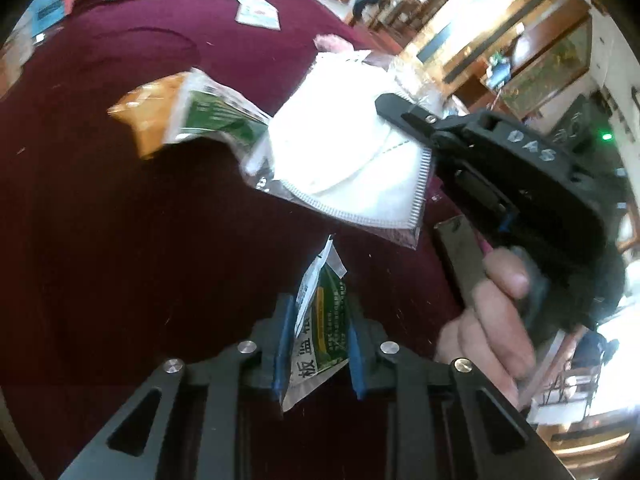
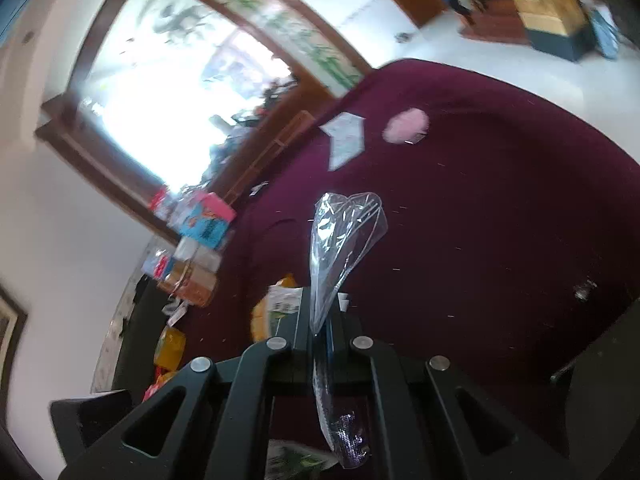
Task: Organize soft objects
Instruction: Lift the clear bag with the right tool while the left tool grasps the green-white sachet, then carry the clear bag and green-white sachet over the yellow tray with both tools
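My left gripper (image 1: 317,322) is shut on a green and white sachet (image 1: 320,320), held above the maroon tablecloth (image 1: 100,200). In the left wrist view my right gripper (image 1: 390,102) holds a white face mask in a clear bag (image 1: 348,152) at its upper right corner. A second green and orange sachet (image 1: 184,116) hangs just left of the mask. In the right wrist view my right gripper (image 2: 320,312) is shut on the clear bag (image 2: 344,232), seen edge-on. A pink fluffy item (image 2: 406,125) lies far across the table.
White paper packets (image 1: 256,8) lie at the far side of the table, also in the right wrist view (image 2: 346,138). Colourful boxes (image 2: 200,232) are stacked at the table's left edge. A yellow packet (image 2: 170,346) lies below them. The floor and wooden furniture surround the table.
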